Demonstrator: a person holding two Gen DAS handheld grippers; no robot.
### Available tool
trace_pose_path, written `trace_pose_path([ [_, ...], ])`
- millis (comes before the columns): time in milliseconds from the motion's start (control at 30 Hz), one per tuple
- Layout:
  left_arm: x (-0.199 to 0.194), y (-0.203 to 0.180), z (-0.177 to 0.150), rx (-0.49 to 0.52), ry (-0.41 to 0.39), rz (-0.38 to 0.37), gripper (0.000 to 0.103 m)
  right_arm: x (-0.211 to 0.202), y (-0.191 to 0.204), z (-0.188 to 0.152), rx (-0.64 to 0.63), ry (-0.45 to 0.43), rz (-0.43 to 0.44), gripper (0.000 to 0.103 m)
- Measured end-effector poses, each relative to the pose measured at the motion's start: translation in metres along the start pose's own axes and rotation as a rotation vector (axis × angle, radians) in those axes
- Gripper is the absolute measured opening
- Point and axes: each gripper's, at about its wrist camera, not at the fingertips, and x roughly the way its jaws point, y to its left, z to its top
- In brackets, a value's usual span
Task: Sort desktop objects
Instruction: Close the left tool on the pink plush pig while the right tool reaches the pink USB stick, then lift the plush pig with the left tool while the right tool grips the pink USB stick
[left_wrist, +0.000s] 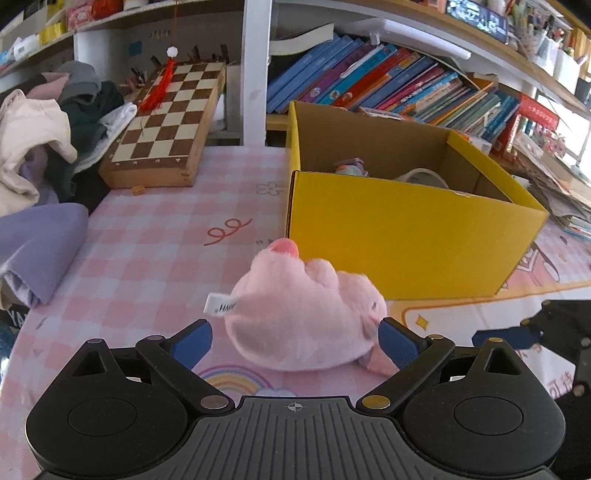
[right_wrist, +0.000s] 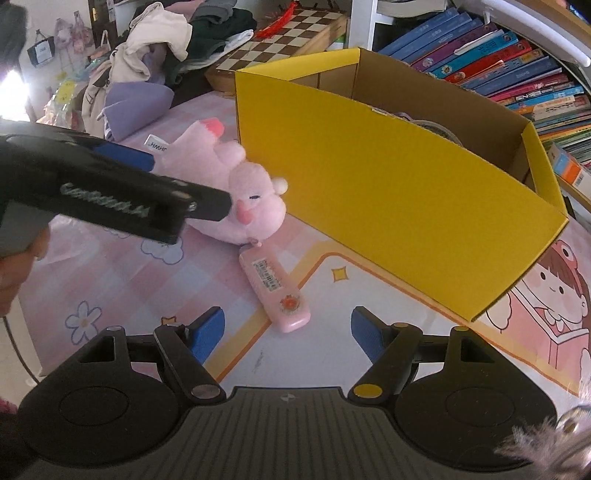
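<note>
The pink plush toy (left_wrist: 299, 314) lies on the worktop (left_wrist: 147, 258) between the spread blue fingers of the left tool (left_wrist: 295, 341), ungripped. The yellow box (left_wrist: 406, 236) stands just beyond. The right tool (right_wrist: 288, 332) gapes empty, a pink case (right_wrist: 273, 291) just ahead.

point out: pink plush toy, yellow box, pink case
pink plush toy (left_wrist: 295, 317), left wrist view, on its body.
yellow box (right_wrist: 399, 206), right wrist view, on its near outer wall.
pink case (right_wrist: 273, 291), right wrist view, on its top face.
</note>
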Motion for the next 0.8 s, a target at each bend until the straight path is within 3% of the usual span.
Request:
trace_pose_path([
  [67, 0.006, 0.002, 0.002, -0.016, 0.009, -0.005, 0.092, 0.003, -0.001, 0.002, -0.002, 0.005, 0.008, 0.075],
  [100, 0.008, 0.003, 0.002, -0.027, 0.012, -0.016, 0.084, 0.005, -0.002, 0.004, -0.004, 0.007, 0.012, 0.075],
  [300, 0.003, 0.013, 0.002, -0.063, 0.023, -0.036, 0.059, 0.017, -0.003, 0.010, -0.002, 0.015, 0.035, 0.075],
  [633, -0.031, 0.035, -0.005, -0.138, 0.015, 0.001, 0.050, 0.034, 0.001, 0.020, 0.001, 0.020, 0.039, 0.075],
  [733, -0.041, 0.040, -0.006, -0.146, -0.002, 0.016, 0.050, 0.036, 0.002, 0.023, 0.002, 0.010, 0.031, 0.071],
  [800, -0.046, 0.042, -0.006, -0.147, -0.011, 0.023, 0.050, 0.036, 0.003, 0.024, 0.005, 0.001, 0.029, 0.059],
])
